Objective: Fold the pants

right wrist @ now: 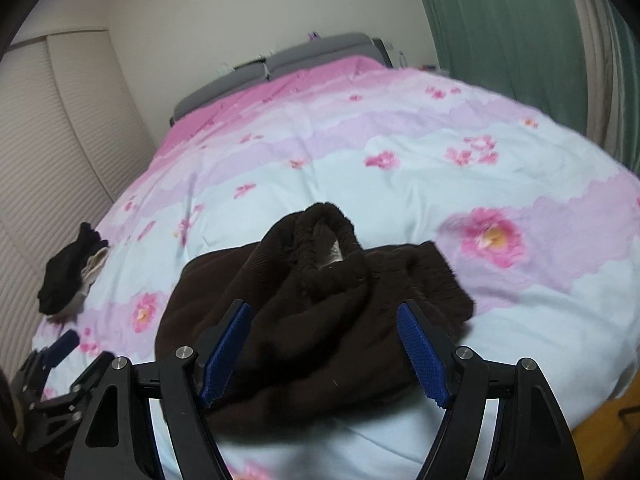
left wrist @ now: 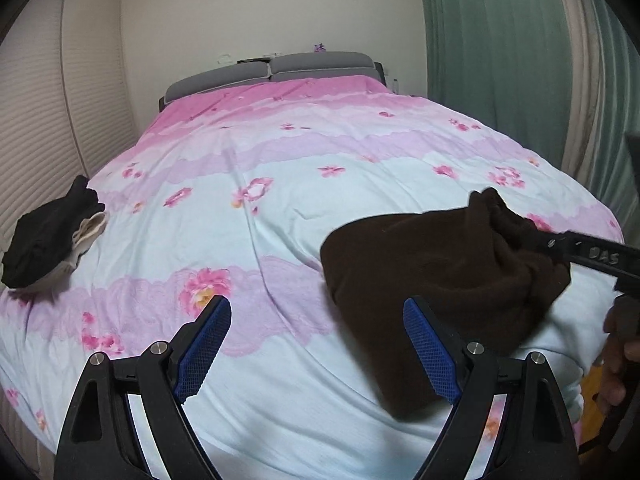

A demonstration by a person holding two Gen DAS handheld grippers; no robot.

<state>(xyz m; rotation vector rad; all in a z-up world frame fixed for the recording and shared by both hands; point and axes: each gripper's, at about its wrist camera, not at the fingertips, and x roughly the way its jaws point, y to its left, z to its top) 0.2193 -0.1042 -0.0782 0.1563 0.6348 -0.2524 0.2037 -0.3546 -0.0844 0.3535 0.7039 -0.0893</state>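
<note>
Dark brown fleece pants (left wrist: 432, 276) lie bunched on the floral bed cover (left wrist: 280, 200) near its front right part; they also show in the right wrist view (right wrist: 320, 320), waistband opening up. My left gripper (left wrist: 316, 312) is open and empty, above the cover just left of the pants. My right gripper (right wrist: 324, 312) is open, low over the pants, with the fabric between and under its blue pads (right wrist: 420, 356). The right gripper's finger (left wrist: 580, 252) reaches in over the pants' right side in the left wrist view. The left gripper (right wrist: 60, 344) shows at the lower left of the right wrist view.
A folded pile of black and cream clothes (left wrist: 52, 236) sits at the bed's left edge, also in the right wrist view (right wrist: 72, 276). A grey headboard (left wrist: 272, 68) is at the far end. Louvred doors (left wrist: 36, 140) stand left, green curtains (left wrist: 500, 40) right.
</note>
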